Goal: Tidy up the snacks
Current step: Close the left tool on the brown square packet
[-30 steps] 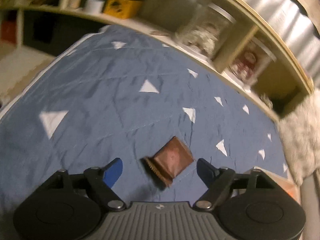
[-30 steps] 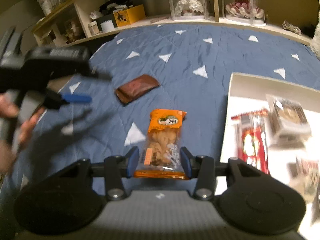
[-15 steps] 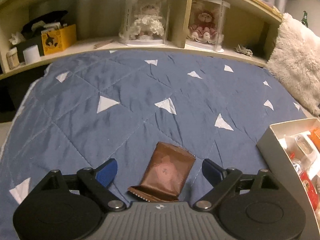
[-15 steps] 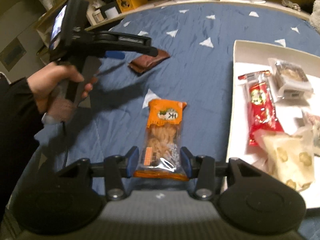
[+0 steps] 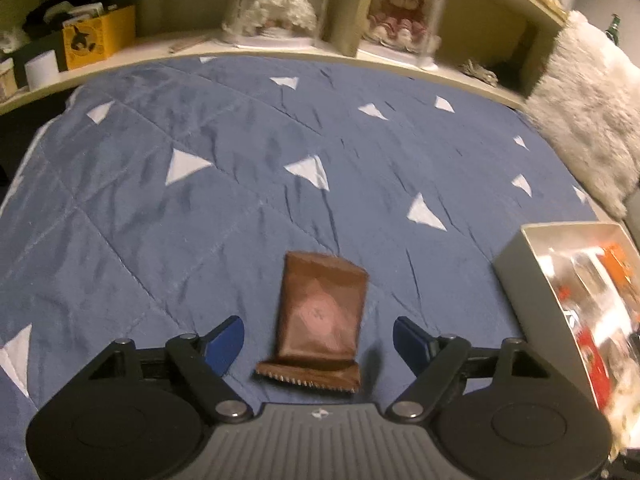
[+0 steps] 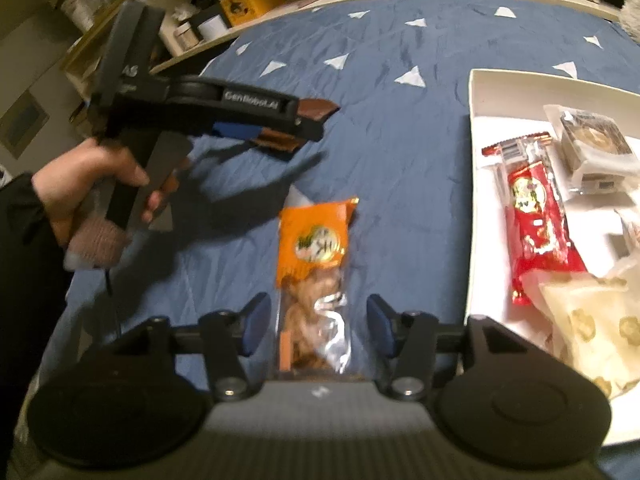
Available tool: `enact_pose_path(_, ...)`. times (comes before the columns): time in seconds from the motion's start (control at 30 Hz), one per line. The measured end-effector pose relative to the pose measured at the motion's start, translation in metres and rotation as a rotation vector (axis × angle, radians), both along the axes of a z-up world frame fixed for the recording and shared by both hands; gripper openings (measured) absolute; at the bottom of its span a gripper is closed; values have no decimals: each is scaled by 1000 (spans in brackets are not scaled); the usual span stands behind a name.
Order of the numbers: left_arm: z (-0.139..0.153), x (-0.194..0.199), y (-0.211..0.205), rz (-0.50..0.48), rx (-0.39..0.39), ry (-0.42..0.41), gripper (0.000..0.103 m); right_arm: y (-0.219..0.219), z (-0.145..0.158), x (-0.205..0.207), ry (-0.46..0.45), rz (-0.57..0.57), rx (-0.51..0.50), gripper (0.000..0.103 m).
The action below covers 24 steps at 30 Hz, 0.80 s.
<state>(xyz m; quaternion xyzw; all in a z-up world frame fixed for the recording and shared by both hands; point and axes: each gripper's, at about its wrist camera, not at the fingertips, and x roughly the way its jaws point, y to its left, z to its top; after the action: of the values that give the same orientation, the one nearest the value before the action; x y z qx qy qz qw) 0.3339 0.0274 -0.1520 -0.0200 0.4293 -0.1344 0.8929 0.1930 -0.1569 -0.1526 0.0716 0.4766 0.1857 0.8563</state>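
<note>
Snack packets look light, soft and crinkly: the brown packet (image 5: 322, 312) suits a pinch across its flat middle. It lies between the left gripper's (image 5: 319, 338) jaws, which have just been closing without touching it. The right gripper (image 6: 316, 326) has just been opening, pads clear of the orange packet (image 6: 314, 276) between them.

Blue quilted bedspread (image 5: 240, 184) with white triangles; behind it a pale wooden shelf (image 5: 280, 50) holding two cased dolls (image 5: 276, 0), lit dimly and warmly.
</note>
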Motion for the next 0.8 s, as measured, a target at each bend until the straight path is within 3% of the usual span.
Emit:
enact_pose_path(0.17,0,7,-15,-25,93,-59,77,7,-1,3,-19,7,-25,62)
enact_pose_path(0.4,-9,13,-23,-62,152,-55,68,40,-2,-4,-119,116,-163,62)
enact_pose_path(0.6,-7,14,-24,-49,151,-48,51,48,-15,8,-58,102,-181,61)
enact_pose_path(0.7,-6,12,-28,-55,171,-41,47,44,-19,14,-10,85,-125,50)
enact_pose_path(0.8,-2,8,-27,-41,164,-31,44,41,-18,14,-3,82,-105,47)
